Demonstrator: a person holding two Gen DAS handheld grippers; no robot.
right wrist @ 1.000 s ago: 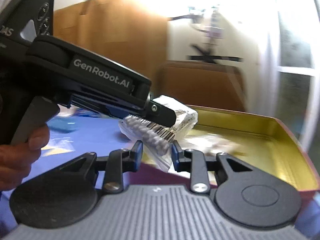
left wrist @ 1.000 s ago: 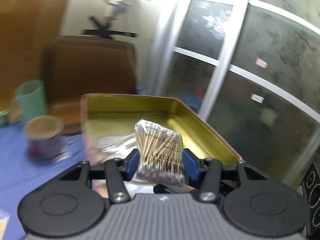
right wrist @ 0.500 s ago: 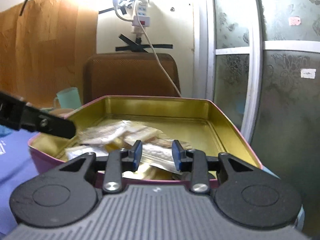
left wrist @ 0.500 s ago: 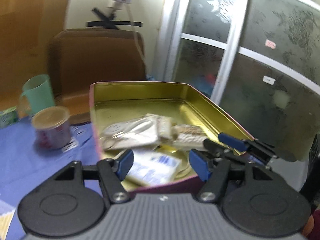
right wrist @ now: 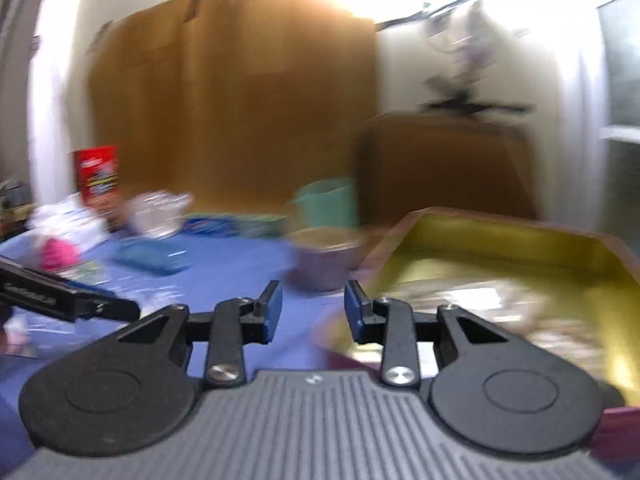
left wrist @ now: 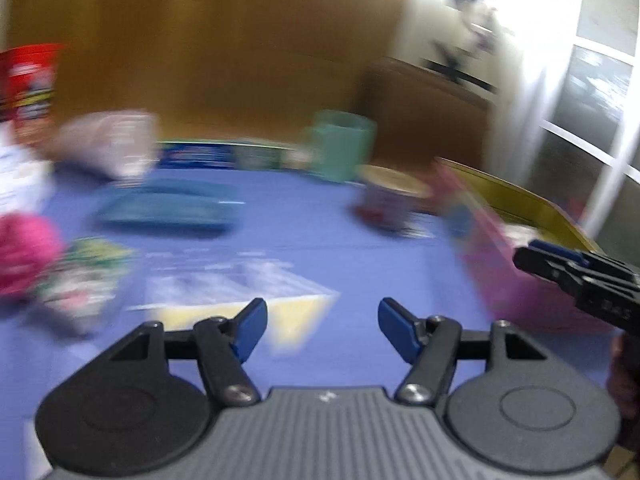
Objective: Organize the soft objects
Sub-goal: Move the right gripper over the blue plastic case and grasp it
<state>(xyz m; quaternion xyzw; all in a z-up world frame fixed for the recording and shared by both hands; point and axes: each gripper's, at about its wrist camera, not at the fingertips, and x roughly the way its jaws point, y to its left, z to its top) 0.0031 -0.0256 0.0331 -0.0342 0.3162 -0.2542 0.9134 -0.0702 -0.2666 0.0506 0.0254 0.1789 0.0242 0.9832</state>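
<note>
Both views are motion-blurred. My left gripper (left wrist: 322, 330) is open and empty above the blue tablecloth (left wrist: 304, 232); a clear packet with a yellow edge (left wrist: 236, 292) lies just ahead of it. A pink soft ball (left wrist: 24, 256) and a patterned packet (left wrist: 86, 276) lie at the left. The pink tin with gold inside (left wrist: 504, 216) stands at the right. My right gripper (right wrist: 313, 312) is open and empty at the near left corner of that tin (right wrist: 568, 240), which holds several packets (right wrist: 472, 296). The left gripper's tip shows in the right wrist view (right wrist: 100, 304).
A teal mug (left wrist: 344, 148) and a lidded cup (left wrist: 388, 196) stand beside the tin. A blue flat pouch (left wrist: 168, 208), boxes and a red carton (left wrist: 32, 92) line the back of the table. A brown chair back (right wrist: 444, 160) stands behind.
The left gripper let go of the cotton-swab packet over the tin, then swung left to face the table. The right gripper also turned left, away from the tin.
</note>
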